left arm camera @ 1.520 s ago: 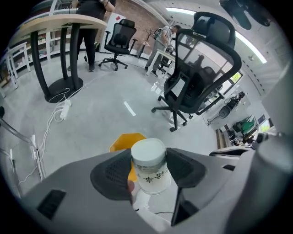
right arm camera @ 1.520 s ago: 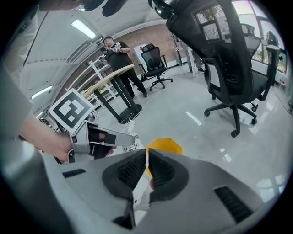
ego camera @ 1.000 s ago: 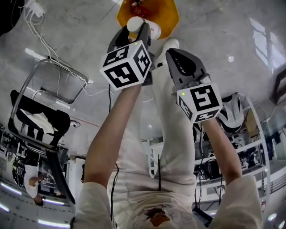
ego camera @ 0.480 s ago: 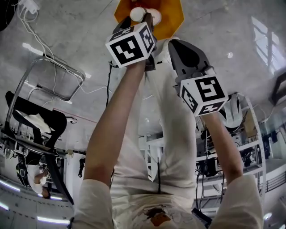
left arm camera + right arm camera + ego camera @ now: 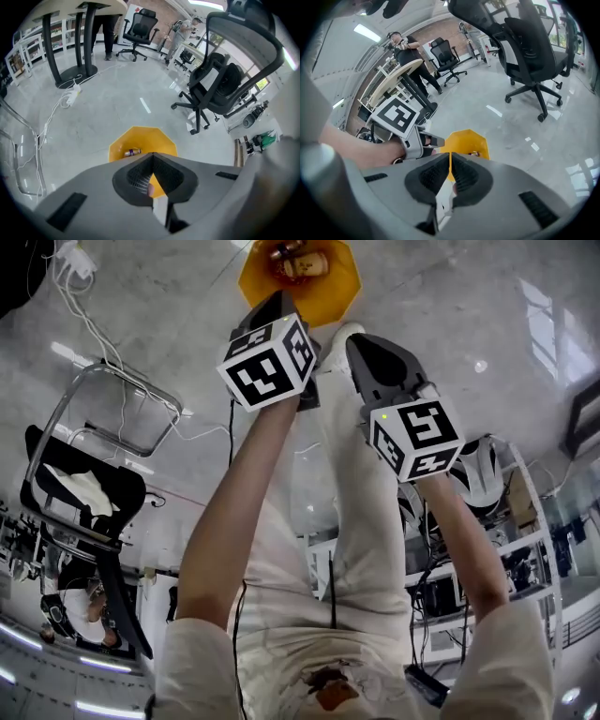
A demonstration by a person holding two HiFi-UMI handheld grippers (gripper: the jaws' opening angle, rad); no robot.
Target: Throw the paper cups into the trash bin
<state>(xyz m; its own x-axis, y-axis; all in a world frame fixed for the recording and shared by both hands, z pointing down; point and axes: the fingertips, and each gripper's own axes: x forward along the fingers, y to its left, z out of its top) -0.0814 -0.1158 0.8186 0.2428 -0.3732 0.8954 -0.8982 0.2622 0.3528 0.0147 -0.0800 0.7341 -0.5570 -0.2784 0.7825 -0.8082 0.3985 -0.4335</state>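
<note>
The yellow trash bin [image 5: 255, 277] stands on the floor at the top of the head view, with a small bottle [image 5: 132, 152] and other brownish litter [image 5: 302, 261] inside. I cannot make out a paper cup in any view. My left gripper [image 5: 278, 302] hovers at the bin's near rim; its jaws are closing tip to tip with nothing between them. The left gripper view looks down into the bin [image 5: 121, 146] past its tips [image 5: 152, 154]. My right gripper [image 5: 356, 341] is beside it, shut and empty, and its view also shows the bin [image 5: 468, 140].
Black office chairs [image 5: 220, 84] [image 5: 529, 51] stand beyond the bin. White cables [image 5: 89, 306] and a metal-framed chair [image 5: 122, 404] lie to the left. Dark table legs [image 5: 70, 65] stand far left. A person [image 5: 405, 44] stands in the background. The holder's shoe [image 5: 352, 331] is near the bin.
A white paper cup was in the left gripper's jaws over the bin; now it is gone from them and the jaws have shut. Both grippers have drawn back slightly from the bin.
</note>
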